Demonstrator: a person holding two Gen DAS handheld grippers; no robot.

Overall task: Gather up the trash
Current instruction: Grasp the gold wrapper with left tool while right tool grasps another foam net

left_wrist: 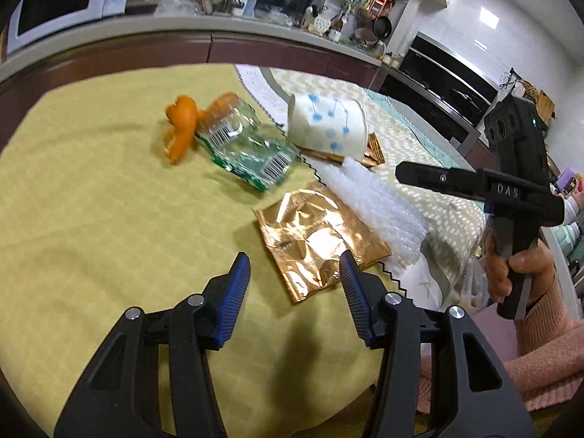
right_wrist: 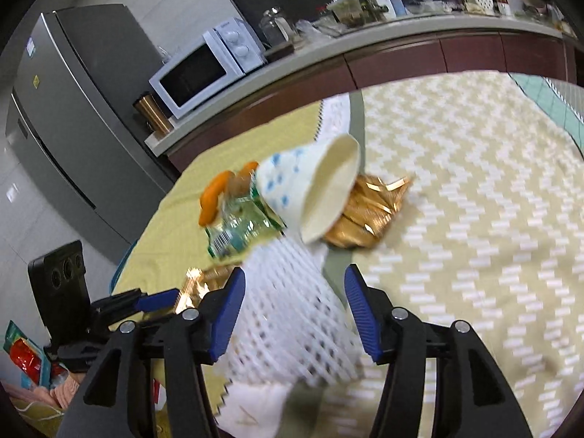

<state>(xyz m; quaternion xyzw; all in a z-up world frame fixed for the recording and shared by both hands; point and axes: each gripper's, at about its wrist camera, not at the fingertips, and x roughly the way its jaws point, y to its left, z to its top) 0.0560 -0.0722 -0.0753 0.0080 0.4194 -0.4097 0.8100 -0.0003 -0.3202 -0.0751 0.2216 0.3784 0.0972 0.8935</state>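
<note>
The left gripper (left_wrist: 294,273) hangs with its blue-padded jaws apart and empty above the yellow tablecloth (left_wrist: 109,200), its right pad over the near edge of a crumpled gold foil wrapper (left_wrist: 321,233). The right gripper (right_wrist: 294,292) is also spread, straddling a white foam mesh sleeve (right_wrist: 288,306) (blurred) without pressing it. Beyond lie a tipped white paper cup with blue dots (left_wrist: 326,127), a clear green-printed plastic wrapper (left_wrist: 248,146), orange peel (left_wrist: 182,124) and a second gold wrapper (right_wrist: 368,215).
</note>
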